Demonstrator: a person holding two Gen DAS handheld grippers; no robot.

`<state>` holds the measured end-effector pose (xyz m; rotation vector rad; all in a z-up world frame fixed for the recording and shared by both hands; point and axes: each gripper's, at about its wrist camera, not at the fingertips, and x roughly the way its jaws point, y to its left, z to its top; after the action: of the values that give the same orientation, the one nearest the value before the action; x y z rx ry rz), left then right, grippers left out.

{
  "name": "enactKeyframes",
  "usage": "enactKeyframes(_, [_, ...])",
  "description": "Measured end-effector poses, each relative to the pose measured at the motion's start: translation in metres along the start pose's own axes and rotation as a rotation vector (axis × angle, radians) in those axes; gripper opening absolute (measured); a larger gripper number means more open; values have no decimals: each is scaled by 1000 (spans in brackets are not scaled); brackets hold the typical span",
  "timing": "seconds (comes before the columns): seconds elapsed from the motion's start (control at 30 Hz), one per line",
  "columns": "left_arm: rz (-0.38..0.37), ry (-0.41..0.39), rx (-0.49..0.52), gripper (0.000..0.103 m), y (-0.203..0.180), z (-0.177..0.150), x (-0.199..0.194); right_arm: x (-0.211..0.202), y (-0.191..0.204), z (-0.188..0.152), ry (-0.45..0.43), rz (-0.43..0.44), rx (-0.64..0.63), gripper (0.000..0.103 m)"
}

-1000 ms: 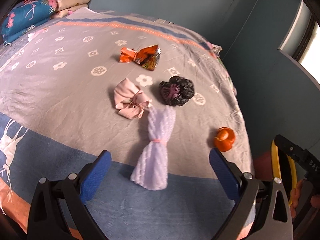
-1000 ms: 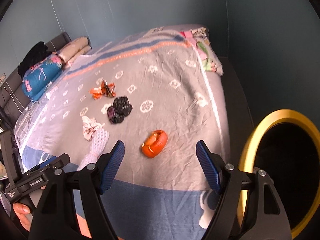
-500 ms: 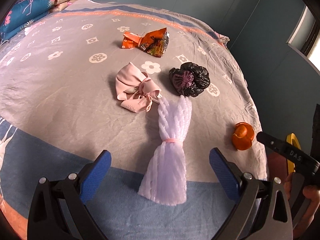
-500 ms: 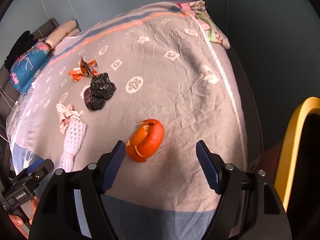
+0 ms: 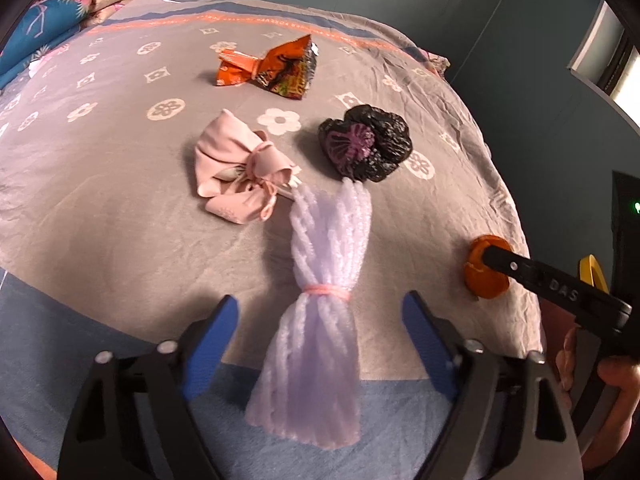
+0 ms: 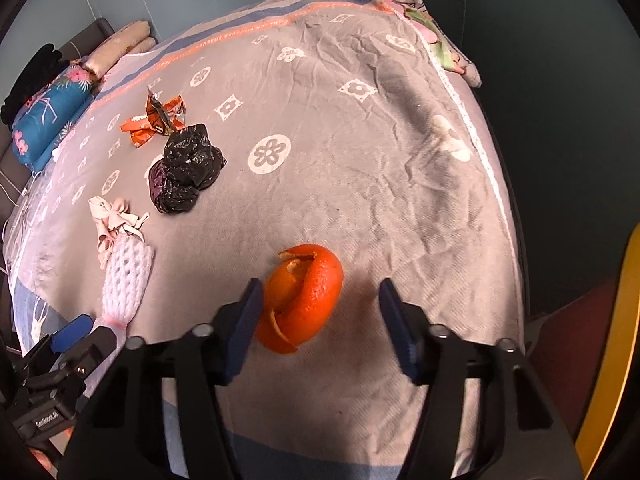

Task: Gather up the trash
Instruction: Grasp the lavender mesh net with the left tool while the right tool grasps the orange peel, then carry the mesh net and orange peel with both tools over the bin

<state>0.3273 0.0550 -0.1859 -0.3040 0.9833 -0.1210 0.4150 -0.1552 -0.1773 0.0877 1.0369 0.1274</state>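
The curled orange citrus peel point(image 6: 302, 298) is lying on the grey flower-patterned bedspread point(image 6: 360, 160) between the right gripper point(image 6: 318, 306)'s partly open fingers, which have just been closing; the left finger is nearly touching it, so a lopsided squeeze could be crushing or flicking it away. The pale lilac foam fruit net point(image 5: 320, 296), tied with a pink band, is lying between the left gripper point(image 5: 320, 316)'s wide, closing fingers, untouched.

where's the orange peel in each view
Left wrist: orange peel at the right edge of the bed, partly behind a finger of the right gripper.
Right wrist: orange peel low centre, between the right gripper's fingers, against the left one.
Shared landmark: crumpled black bag up the bed.
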Motion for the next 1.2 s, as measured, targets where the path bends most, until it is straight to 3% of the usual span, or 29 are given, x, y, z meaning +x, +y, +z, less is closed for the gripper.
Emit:
enactKeyframes(0.13, [4, 12, -2, 54, -1, -2, 4, 5, 5, 2, 6, 13, -6, 41])
enactKeyframes(0.2, [0, 25, -8, 36, 1, -3, 7, 6, 10, 3, -6, 1, -17, 38])
enactKeyframes(0.37, [4, 26, 3, 29, 0, -6, 6, 4, 11, 3, -20, 4, -16, 30])
enactKeyframes(0.6, [-10, 16, -3, 27, 1, -5, -6, -8, 9, 1, -52, 8, -28, 17])
enactKeyframes(0.87, [-29, -27, -1, 27, -1, -7, -42, -44, 1, -3, -94, 64, -10, 16])
enactKeyframes(1.2, [-54, -106, 1, 27, -4, -20, -98, -122, 0, -31, -160, 167, -36, 16])
